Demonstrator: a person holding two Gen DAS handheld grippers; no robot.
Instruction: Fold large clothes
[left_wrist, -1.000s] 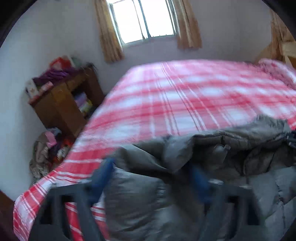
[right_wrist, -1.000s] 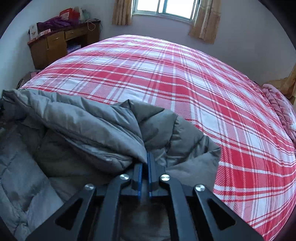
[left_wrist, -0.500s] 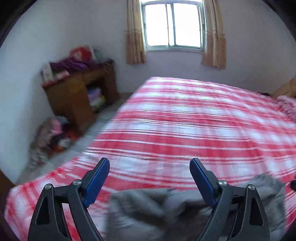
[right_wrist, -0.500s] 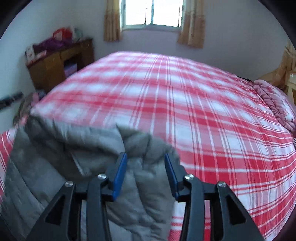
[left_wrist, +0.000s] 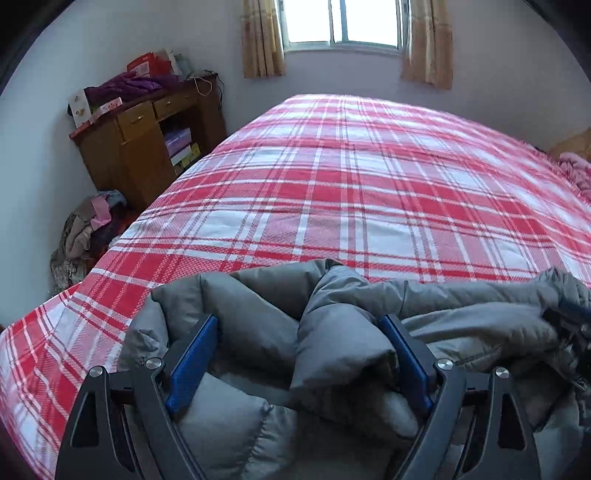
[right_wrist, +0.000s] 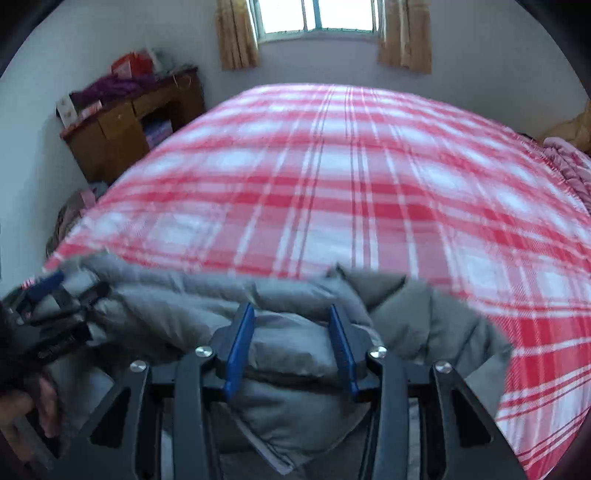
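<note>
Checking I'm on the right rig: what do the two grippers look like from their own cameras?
Both match: the left gripper and right gripper have black angular finger frames with triangular cut-outs, silver round screw heads at the joints, and flat blue pads lining the inner faces. No cables, markings or sleeves show.

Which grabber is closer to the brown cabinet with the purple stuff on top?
Left. The left gripper works the grey puffer jacket on the wooden cabinet side; the right gripper sits farther along.
</note>
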